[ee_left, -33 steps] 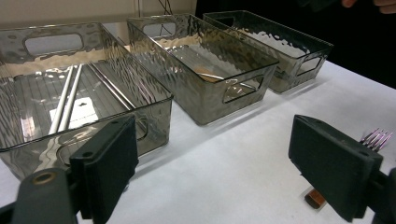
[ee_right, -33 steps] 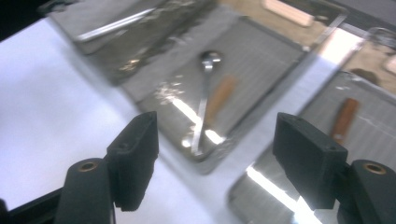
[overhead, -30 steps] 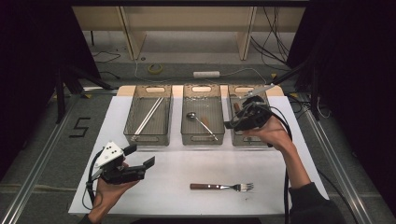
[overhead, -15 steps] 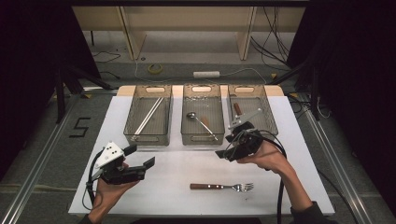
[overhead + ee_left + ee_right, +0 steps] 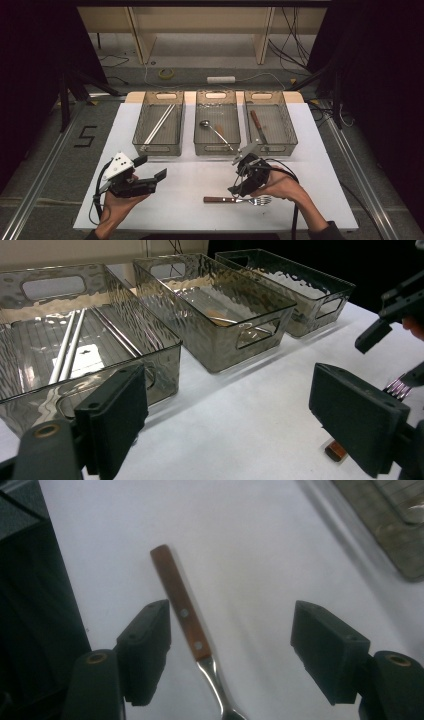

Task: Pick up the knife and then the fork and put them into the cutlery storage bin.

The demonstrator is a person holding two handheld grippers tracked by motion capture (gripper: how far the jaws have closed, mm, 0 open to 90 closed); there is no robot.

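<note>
- My right gripper (image 5: 239, 184) has come down from the right-hand ribbed clear plastic bin (image 5: 285, 131), at the far edge of the white desk (image 5: 190, 215), to the wooden-handled steel fork (image 5: 235, 200) lying flat near the desk's near edge, right of its middle.
- In the right gripper view its jaws stand wide apart and have just narrowed slightly; the fork's brown riveted handle (image 5: 180, 607) lies between them, close to the left pad, pressed by neither.
- A second wooden-handled piece (image 5: 257, 126) now shows lying in that right-hand bin, so I judge the fork goes there next.
- My left gripper (image 5: 151, 180) hangs over the desk's near left part, unmoved, jaws apart and empty.
- The left bin (image 5: 141, 134) holds a pair of pale chopsticks (image 5: 159, 125); the middle bin (image 5: 197, 125) holds a metal spoon (image 5: 212, 131).
- Meaning for the work: the approach is nearly done; I judge a small shift to centre the handle, then a squeeze, comes next.
</note>
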